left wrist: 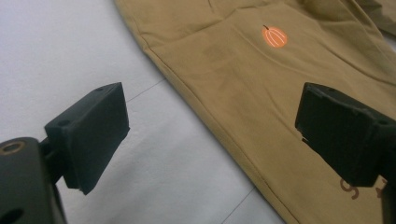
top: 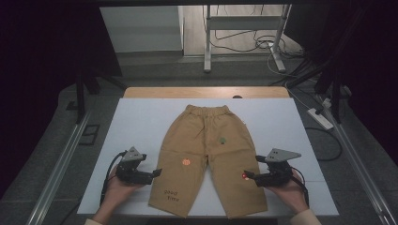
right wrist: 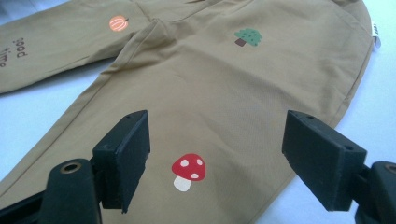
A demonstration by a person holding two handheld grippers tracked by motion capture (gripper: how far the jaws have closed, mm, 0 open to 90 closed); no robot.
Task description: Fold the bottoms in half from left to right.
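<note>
Tan child's trousers (top: 206, 154) lie flat on a white sheet, waistband at the far side, legs toward the person. They carry small prints: an orange pumpkin (left wrist: 274, 36), a green tree (right wrist: 248, 37), a red mushroom (right wrist: 188, 171) and brown lettering. My left gripper (top: 157, 173) stands open at the outer edge of the left leg, one jaw over the sheet and one over the cloth (left wrist: 261, 93). My right gripper (top: 246, 175) is open above the right leg, its jaws either side of the mushroom with nothing between them.
The white sheet (top: 141, 122) covers a wooden table (top: 206, 92). Metal rails run along both sides of the table. Beyond it stand a frame's legs (top: 207, 42), loose cables on the floor and a power strip (top: 320, 118) at the right.
</note>
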